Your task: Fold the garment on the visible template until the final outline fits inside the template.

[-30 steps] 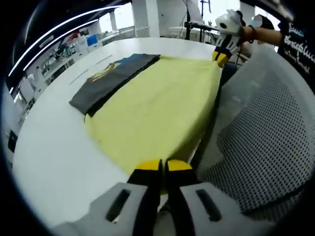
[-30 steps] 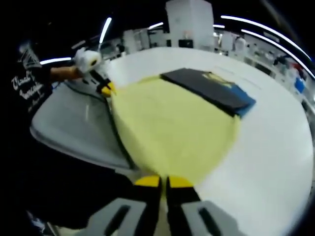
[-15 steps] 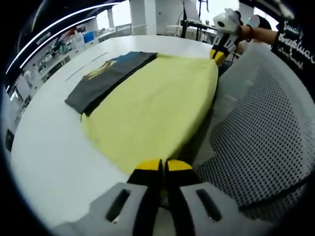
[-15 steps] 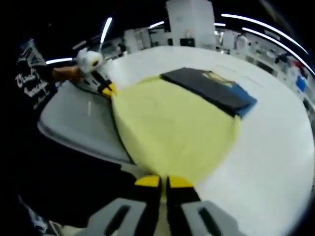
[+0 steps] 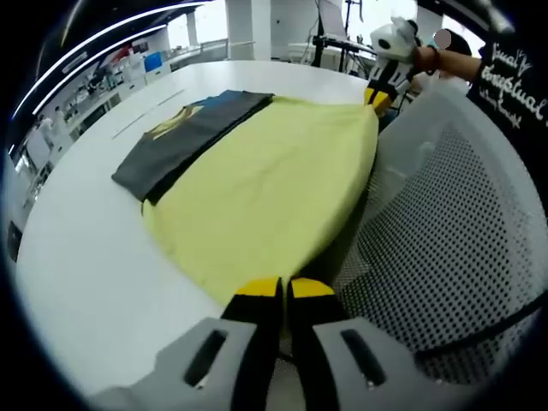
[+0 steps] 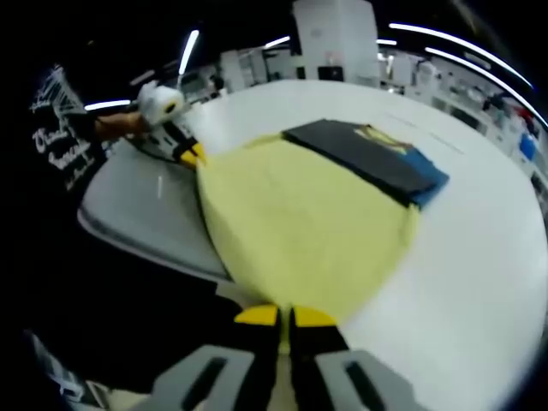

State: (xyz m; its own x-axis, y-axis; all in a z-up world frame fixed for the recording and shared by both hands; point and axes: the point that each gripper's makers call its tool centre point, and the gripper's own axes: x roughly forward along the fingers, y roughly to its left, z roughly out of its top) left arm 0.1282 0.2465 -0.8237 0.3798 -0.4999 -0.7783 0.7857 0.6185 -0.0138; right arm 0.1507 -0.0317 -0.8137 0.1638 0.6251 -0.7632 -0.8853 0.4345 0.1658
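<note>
In the left gripper view, the left gripper (image 5: pixel 274 291) has its yellow-tipped fingers pressed together on the near edge of the yellow garment (image 5: pixel 265 193), which spreads forward from them across the white bench (image 5: pixel 77 257). To the left of the garment and ahead of the fingers lies a dark folded cloth (image 5: pixel 184 137) with a blue end, its edge tucked under the yellow fabric. To the right of the fingers is a grey perforated chair back (image 5: pixel 445 248).

In the right gripper view, the left gripper (image 6: pixel 190 156) pinches the far-left corner of the garment (image 6: pixel 300 227). The right gripper (image 6: pixel 285 318) has its fingers closed on the near edge. The dark folded cloth (image 6: pixel 368 163) lies ahead and to the right.
</note>
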